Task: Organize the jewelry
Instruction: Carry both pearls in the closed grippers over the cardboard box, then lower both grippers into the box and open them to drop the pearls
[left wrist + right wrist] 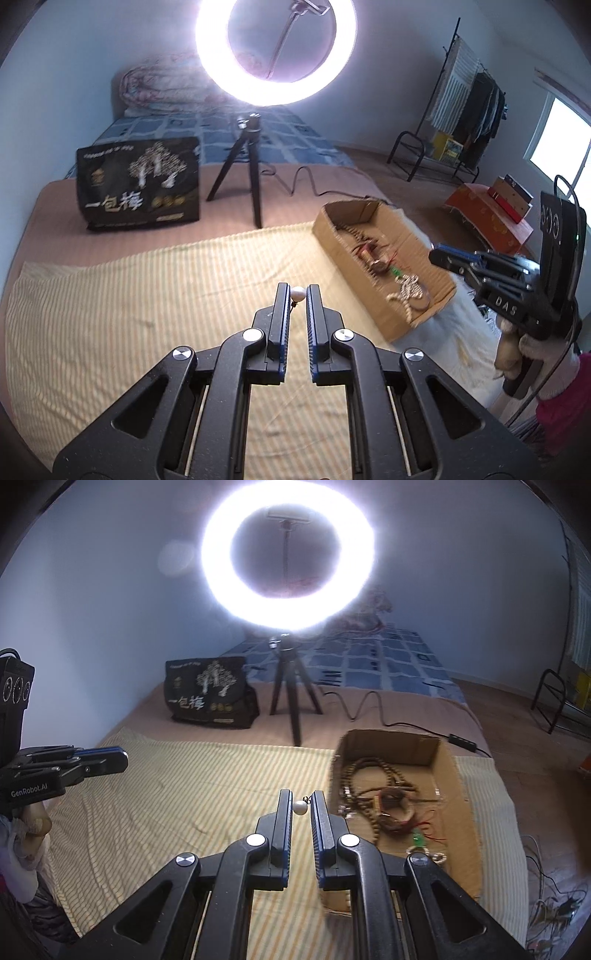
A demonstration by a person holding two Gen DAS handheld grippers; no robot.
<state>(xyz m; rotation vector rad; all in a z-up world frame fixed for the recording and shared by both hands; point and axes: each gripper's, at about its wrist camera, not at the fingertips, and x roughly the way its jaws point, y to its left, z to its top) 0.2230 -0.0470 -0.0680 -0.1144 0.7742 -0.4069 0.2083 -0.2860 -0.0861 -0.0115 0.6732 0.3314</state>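
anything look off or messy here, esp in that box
Mostly the cardboard box: the brown bead strands, red cord and a green piece lie in one tangled heap, and pale beads droop over its near edge. Each gripper, left and right, pinches a pearl earring at its fingertips.

White pearl [298, 294] at twelve o'clock, yellow-striped cloth [147, 314] beneath, brown cardboard box [424, 254] at two o'clock, black bag [138, 184] at ten.
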